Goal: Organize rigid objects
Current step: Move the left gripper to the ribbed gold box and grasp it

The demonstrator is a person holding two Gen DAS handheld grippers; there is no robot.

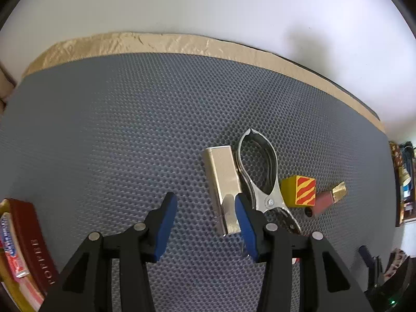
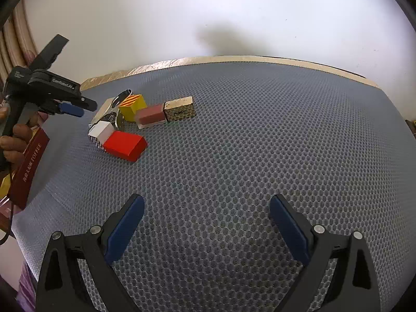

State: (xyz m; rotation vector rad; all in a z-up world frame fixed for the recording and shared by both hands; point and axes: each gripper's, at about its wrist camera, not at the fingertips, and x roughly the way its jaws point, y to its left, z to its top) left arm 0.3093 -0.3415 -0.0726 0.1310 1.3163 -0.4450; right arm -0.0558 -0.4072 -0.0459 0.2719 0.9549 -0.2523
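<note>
In the left wrist view the left gripper hangs low over the grey honeycomb mat that covers the desk, its blue-padded jaws spread moderately with only mat between them. The right-hand pad's tip overlaps the near end of a silver metal bar, at about 1 o'clock from the jaws; whether it touches cannot be told. Touching the bar's right side lies a steel spring clamp, its loop pointing away. Just beside the clamp at 3 o'clock sits a yellow cube with red stripes, then a pink block joined to a gold box. At 9 o'clock, by the mat's edge, stands a dark red toffee box.

In the right wrist view the right gripper hovers above bare mat, jaws wide apart and holding nothing. The cluster lies well away at 11 o'clock: nearest is a red block touching a white box with black stripes, and behind them the clamp, the bar, the striped cube, the pink block and the gold box. The left gripper sits above the cluster's left side. A strip of tan paper borders the mat's far edge below a white wall.
</note>
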